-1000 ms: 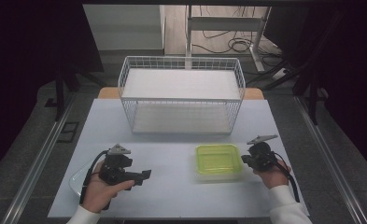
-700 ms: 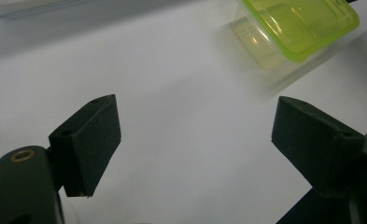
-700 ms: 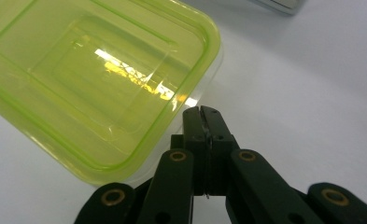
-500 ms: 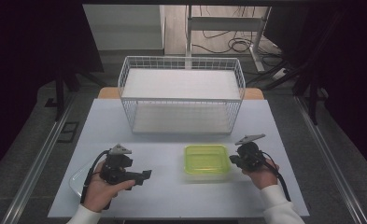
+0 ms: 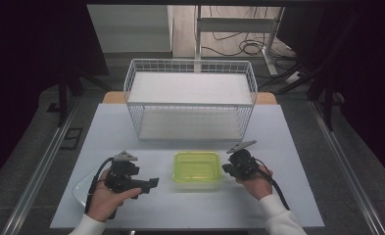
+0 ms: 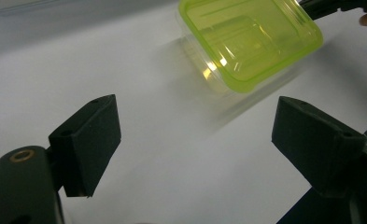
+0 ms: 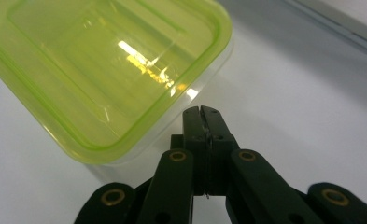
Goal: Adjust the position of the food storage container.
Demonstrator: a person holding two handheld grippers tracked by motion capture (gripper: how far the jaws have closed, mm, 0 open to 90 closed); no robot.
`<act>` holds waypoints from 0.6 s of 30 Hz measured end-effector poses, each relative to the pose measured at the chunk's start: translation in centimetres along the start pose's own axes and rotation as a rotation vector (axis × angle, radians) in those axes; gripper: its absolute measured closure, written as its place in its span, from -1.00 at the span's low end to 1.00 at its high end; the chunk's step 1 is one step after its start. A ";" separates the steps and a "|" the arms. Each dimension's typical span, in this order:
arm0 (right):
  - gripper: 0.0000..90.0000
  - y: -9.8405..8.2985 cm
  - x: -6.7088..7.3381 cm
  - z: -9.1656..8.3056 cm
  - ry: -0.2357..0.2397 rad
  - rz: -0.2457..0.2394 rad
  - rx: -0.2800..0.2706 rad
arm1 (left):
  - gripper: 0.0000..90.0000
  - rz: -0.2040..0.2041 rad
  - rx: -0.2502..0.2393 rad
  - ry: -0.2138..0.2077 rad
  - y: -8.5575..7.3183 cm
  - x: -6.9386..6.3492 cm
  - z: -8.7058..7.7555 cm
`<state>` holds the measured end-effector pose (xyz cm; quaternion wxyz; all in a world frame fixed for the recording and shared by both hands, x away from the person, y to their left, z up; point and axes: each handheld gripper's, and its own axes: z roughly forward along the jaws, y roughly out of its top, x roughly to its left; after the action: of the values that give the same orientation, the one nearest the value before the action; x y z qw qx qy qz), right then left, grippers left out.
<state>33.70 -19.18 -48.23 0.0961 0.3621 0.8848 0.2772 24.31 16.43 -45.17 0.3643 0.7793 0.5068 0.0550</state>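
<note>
Container with the yellow-green lid (image 5: 196,168) sits on the near half of the white table (image 5: 298,147), roughly centred between the two hands, in front of the wire basket (image 5: 190,98). The right gripper (image 5: 228,168) has its jaws pressed together with nothing between them, tips right at the box's right edge. The right gripper view puts them just beside the near corner, and I honestly can't tell if they touch it.

What could go wrong: if that closed tip is nudging the box sideways, it's a light plastic thing on a smooth top, so it could spin instead of sliding straight, or the tip could ride up over the lid rim and slip off. A hard shove could also run it toward the left gripper (image 5: 153,183), whose jaws stand wide apart and empty, aimed at the box but well short of it.

Hard to make out: whether anything's inside the box, since the lid is glary and tinted. Its clear lower wall is barely readable. There's a clear dish-like thing (image 5: 82,188) under the left hand (image 5: 107,198), mostly covered.
</note>
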 end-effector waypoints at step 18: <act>0.55 0.5 0.3 -1.6 -0.045 0.031 -0.122 | -0.65 -0.044 -0.030 0.022 -1.0 0.0 -0.6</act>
<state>33.16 -19.36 -46.60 0.1336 0.3756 0.8581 0.3236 23.31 16.98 -45.31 0.3714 0.7619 0.5269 0.0631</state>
